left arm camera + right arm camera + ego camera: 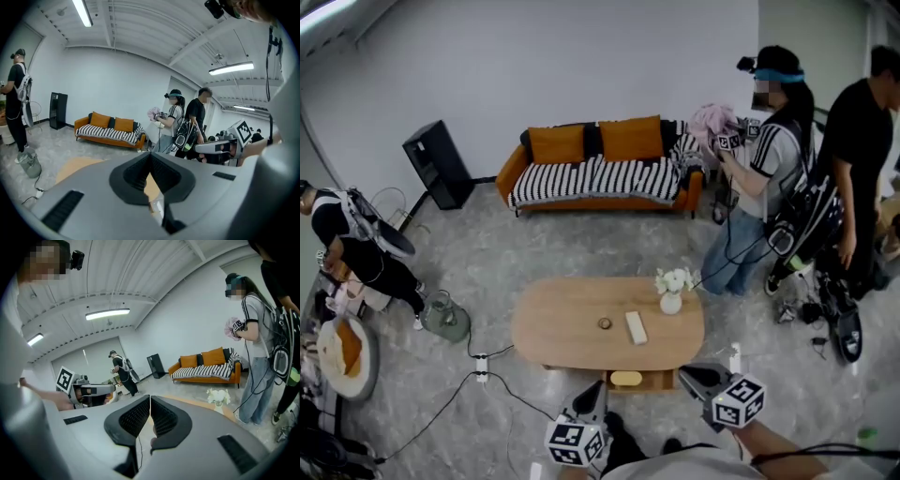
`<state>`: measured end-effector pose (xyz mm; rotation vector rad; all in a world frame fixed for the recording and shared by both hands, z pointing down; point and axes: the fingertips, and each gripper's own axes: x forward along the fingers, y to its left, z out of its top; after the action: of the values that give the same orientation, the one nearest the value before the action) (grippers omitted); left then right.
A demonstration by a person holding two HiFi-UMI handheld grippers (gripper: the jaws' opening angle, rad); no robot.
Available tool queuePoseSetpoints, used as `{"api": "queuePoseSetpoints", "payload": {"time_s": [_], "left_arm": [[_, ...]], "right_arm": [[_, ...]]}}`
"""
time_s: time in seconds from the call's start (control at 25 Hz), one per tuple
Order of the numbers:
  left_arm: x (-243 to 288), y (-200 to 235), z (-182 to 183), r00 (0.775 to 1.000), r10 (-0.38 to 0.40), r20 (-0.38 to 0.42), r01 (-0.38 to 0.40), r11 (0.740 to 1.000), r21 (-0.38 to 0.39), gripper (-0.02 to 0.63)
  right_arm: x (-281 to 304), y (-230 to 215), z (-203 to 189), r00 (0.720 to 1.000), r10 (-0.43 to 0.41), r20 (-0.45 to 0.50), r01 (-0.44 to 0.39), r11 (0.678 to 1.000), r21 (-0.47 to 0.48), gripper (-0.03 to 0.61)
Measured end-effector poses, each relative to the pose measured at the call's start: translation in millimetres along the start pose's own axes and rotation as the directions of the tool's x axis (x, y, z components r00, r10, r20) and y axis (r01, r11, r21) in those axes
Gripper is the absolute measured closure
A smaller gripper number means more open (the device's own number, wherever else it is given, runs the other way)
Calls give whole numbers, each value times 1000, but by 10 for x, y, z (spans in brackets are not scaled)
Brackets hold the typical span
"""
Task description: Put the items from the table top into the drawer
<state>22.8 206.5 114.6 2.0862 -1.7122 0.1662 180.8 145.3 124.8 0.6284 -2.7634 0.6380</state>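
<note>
The left gripper [596, 386] and right gripper [686, 373] are shut and empty. A flat white bar [636, 327], maybe a remote, lies ahead between them, mid oval wooden table [553, 337], pointing away.

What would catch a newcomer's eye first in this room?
Probably the orange sofa with its striped throw against the far wall, the brightest thing there. Next comes the oval wooden table at the centre, with a vase of white flowers near its right end. The left gripper and right gripper, both shut and empty, point at it from the bottom edge.
</note>
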Motion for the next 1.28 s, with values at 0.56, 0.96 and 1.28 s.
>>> {"api": "queuePoseSetpoints", "payload": {"time_s": [0.56, 0.96, 1.28], "left_arm": [[348, 1034, 228, 991, -121, -59, 124, 991, 51, 612], [629, 1195, 141, 988, -139, -69, 140, 990, 6, 612], [1073, 1333, -22, 995, -67, -78, 66, 998, -8, 612]], "right_arm": [[932, 36, 205, 994, -109, 25, 108, 993, 49, 545], [1102, -224, 190, 990, -139, -12, 139, 987, 78, 545], [1391, -862, 6, 991, -112, -74, 119, 988, 100, 541]]}}
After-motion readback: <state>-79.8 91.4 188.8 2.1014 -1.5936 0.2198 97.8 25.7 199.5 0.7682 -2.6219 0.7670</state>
